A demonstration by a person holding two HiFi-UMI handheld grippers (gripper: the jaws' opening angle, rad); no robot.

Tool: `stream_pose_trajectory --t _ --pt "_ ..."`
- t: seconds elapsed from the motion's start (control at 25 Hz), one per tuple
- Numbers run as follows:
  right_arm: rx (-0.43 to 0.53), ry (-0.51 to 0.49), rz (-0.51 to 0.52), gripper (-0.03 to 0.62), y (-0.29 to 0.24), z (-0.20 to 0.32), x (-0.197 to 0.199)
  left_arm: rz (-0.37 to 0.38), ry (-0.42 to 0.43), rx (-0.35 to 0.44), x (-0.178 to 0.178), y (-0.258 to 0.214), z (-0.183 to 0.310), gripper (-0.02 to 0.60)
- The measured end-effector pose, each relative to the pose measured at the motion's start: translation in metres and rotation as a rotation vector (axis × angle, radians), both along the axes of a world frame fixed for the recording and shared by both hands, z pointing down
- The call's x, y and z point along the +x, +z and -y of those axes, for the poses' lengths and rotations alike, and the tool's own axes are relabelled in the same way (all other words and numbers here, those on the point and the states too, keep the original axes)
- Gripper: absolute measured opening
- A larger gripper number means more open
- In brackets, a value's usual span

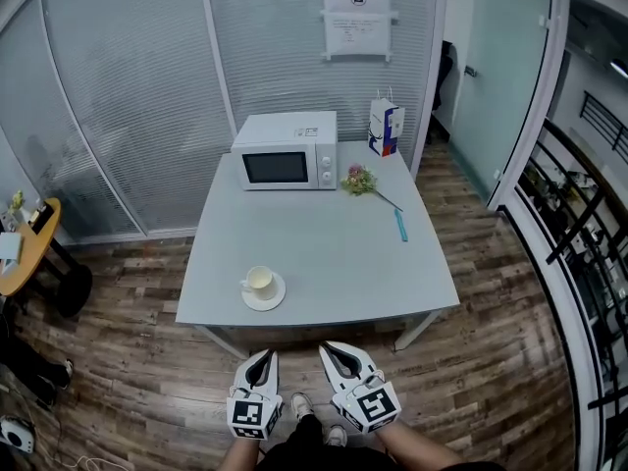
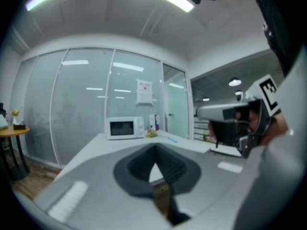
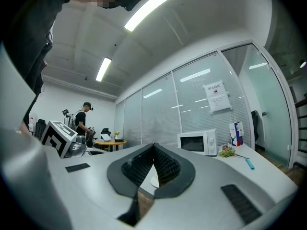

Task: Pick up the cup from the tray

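**Glass-walled office, cup sitting on its tray, both tools empty**

So it's an office room with frosted glass walls [image 1: 128, 96] and a wood plank floor [image 1: 491, 361]. In the middle there's a big grey desk [image 1: 324, 253] pushed up to the glass. At the back of it sits a white microwave [image 1: 287, 152], and just to its right there's a white and blue paper bag [image 1: 386, 128] standing upright.

The left tool [image 1: 263, 356] and right tool [image 1: 332, 347] are side by side down at the bottom of the head view, over the floor and short of the desk's near edge. Both are pinched shut with nothing in them.

There's a little bunch of flowers [image 1: 359, 180] lying just beside the microwave's front right corner. The white cup [image 1: 259, 282] stands upright on a small round white tray [image 1: 267, 300] near the desk's front left corner, apart from both tools. The smallest thing is a blue pen [image 1: 400, 226] on the right side of the desk.
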State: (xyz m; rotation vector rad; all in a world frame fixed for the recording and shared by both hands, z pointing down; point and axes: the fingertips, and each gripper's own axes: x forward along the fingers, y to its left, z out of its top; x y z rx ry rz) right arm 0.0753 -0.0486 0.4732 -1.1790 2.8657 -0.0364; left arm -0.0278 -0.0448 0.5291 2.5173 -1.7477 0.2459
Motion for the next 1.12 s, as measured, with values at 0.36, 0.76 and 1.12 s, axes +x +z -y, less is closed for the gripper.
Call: stream_pose_trajectory --t 0.36,0.76,1.12 --pt "0.027 -0.003 -0.066 0.005 0.000 0.062 -0.030 -0.020 0.017 0.053 -0.021 -0.016 0.067 0.005" --pt "0.044 0.044 -0.118 0.005 -0.017 0.115 -0.056 -0.046 0.059 0.083 -0.042 -0.028 0.123 0.005" --pt "0.022 0.070 -0.137 0.005 -0.002 0.129 -0.060 -0.067 0.061 0.107 -0.051 -0.021 0.132 0.005"
